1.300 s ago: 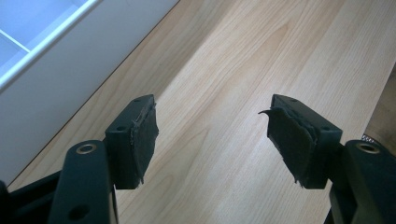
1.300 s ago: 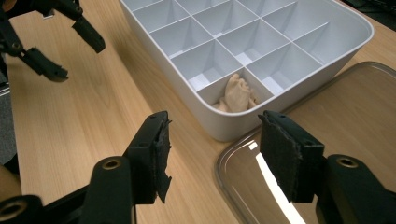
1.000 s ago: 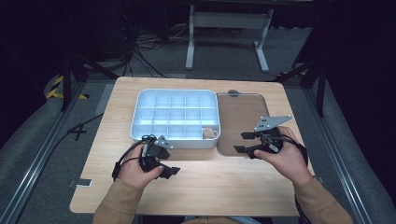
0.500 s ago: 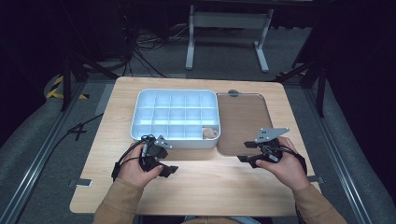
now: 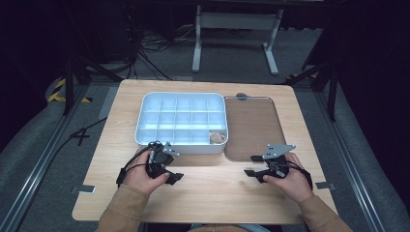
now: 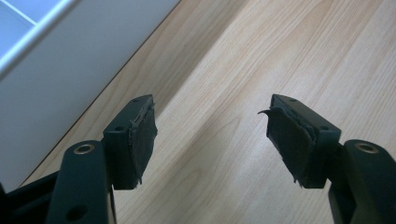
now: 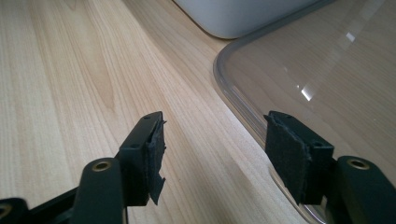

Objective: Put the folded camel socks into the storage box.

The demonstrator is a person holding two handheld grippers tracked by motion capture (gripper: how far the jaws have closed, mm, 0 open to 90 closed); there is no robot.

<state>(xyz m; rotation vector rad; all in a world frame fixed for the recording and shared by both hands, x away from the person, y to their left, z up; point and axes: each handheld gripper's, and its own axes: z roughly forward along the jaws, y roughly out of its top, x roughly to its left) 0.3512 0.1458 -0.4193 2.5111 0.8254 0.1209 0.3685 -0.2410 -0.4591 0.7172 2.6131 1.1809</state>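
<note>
On the tabletop (image 5: 203, 188), both grippers are held low, fingers spread wide with nothing between them. Just in front of the box (image 5: 181, 121) the left gripper (image 6: 210, 135) is seen. At the near corner of the clear lid (image 7: 322, 79) the right gripper (image 7: 212, 149) is held, lid untouched beside the box.

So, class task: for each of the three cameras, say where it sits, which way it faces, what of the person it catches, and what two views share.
High view: above the person's side, facing forward and down on the table; forearms, hands, left gripper, right gripper.
Left gripper view: rides the left gripper, facing tabletop beside the white compartment box; open fingers.
Right gripper view: rides the right gripper, facing the clear lid; open fingers.
Shared: both gripper views show the box's wall.
</note>
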